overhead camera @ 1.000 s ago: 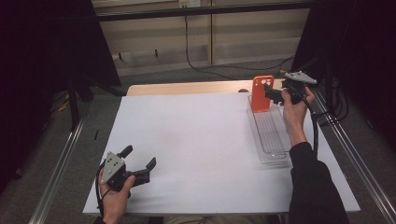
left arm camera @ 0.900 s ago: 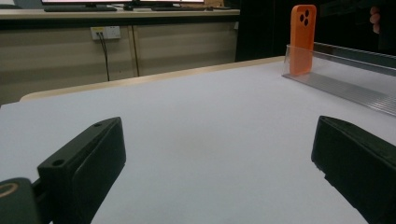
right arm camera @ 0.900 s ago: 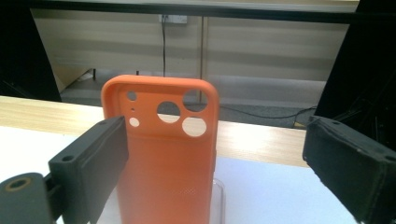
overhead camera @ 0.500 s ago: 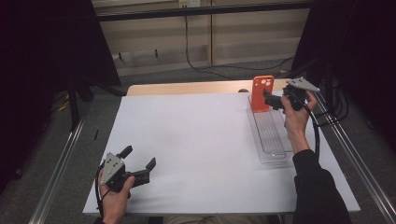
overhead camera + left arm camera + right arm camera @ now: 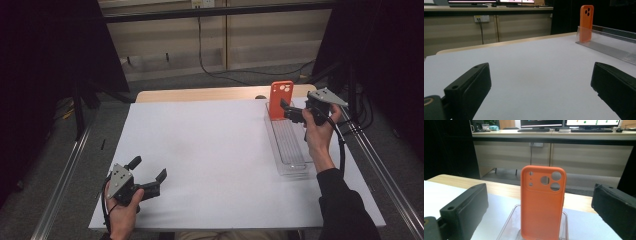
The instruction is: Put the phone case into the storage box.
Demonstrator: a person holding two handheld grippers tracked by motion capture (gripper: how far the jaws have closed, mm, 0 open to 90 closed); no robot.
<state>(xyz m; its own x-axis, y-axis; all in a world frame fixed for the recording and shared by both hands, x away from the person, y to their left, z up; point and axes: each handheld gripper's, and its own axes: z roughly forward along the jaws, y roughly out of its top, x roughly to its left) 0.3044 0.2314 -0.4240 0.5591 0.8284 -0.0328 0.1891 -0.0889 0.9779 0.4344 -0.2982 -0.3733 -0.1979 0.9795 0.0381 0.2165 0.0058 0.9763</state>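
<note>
- Right gripper [image 5: 291,112] is at the far right of the table with its jaws spread wide and nothing pinched between them. They've just been opening over the last moment, and the pads aren't on anything.
- Straight ahead of it, looking along the jaws in the right gripper view, is the orange phone case [image 5: 543,203]. It sits centred in the gap but a bit beyond the tips, clear of both pads.
- The case stands upright, long axis vertical, camera cutouts at the top, its bottom edge slotted into the far end of the clear plastic rack [image 5: 289,150]. The rack itself runs lengthwise toward the person's side.
- So the key relation, as I read it: the case lies directly off the jaw tips, flat back facing the gripper, and the right hand is by far the nearer one.
- Left gripper [image 5: 148,181] is way over at the near left corner of the white table [image 5: 210,150], also released, holding nothing, well apart from the case.
</note>
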